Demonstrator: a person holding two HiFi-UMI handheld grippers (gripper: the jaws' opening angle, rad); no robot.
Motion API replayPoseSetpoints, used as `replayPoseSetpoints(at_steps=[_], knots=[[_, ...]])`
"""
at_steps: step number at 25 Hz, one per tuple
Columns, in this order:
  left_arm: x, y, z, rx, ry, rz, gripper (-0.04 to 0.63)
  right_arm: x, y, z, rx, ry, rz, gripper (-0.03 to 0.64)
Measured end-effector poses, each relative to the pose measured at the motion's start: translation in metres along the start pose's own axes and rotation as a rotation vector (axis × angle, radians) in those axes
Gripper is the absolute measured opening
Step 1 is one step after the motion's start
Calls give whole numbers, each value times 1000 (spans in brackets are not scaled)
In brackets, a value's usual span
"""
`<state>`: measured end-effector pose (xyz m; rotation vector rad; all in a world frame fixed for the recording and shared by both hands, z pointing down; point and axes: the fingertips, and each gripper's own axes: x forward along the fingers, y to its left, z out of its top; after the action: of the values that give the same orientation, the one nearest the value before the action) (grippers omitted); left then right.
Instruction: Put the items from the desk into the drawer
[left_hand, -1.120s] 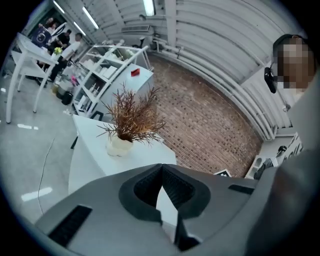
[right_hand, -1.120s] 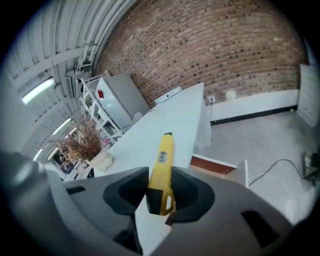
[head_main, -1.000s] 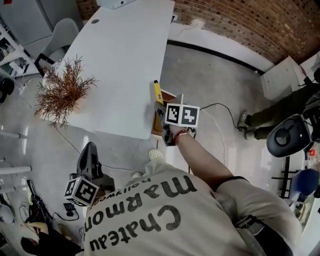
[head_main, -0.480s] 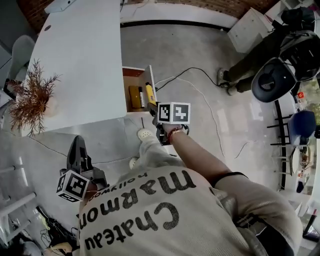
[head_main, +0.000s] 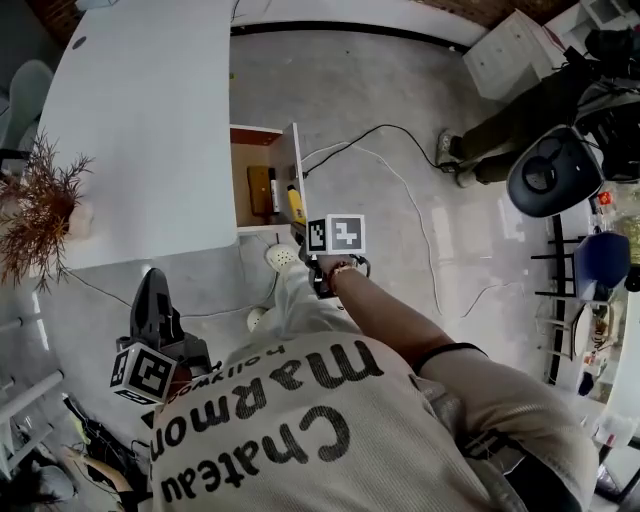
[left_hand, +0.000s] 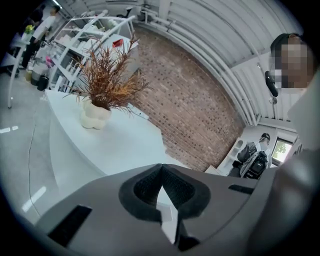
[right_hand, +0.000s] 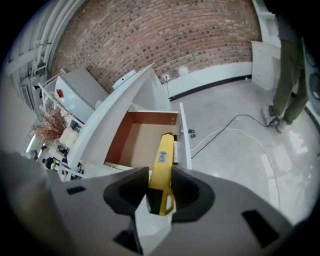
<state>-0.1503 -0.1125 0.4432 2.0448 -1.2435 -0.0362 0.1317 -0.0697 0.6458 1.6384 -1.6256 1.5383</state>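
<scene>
My right gripper (right_hand: 161, 175) is shut on a yellow utility knife (right_hand: 163, 160), whose long body points away past the jaws. In the head view the knife (head_main: 295, 204) hangs at the near front corner of the open drawer (head_main: 250, 152) under the white desk (head_main: 140, 110), with the right gripper (head_main: 303, 222) just below it. The drawer (right_hand: 142, 137) has a brown inside. A tan object (head_main: 260, 188) and a dark pen (head_main: 273, 190) lie in it. My left gripper (head_main: 152, 312) hangs low at the left, away from the desk, shut with nothing in it (left_hand: 161, 172).
A dried plant (head_main: 35, 205) in a white vase (left_hand: 95, 115) stands on the desk. A black cable (head_main: 400, 165) runs over the grey floor. At the right are an office chair (head_main: 548, 172), another person's legs (head_main: 505, 125) and a white cabinet (head_main: 505, 50).
My right gripper has carried the yellow knife from the desk's edge down to the open drawer. The head camera has swung, bringing the drawer's inside into view. The left gripper has shifted slightly.
</scene>
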Motion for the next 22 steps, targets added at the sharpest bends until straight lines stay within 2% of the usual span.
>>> replayPoseSetpoints(at_steps=[5,8,13,19,22], knots=[[26,-1,13,-28,-61,103,1,43,-2,29,-43,100,34,141],[42,3,17,-25,-54,167,2,73,2,40,-78,165,51,141],[58,15,23,-56,-81,273,2,122,3,64,-56,218,18,143],[63,16,27,-60,-96,285,0,172,9,72,-67,283,-24,143],[57,20,24,-81,-107,309,1,192,6,73,-59,273,-42,143]])
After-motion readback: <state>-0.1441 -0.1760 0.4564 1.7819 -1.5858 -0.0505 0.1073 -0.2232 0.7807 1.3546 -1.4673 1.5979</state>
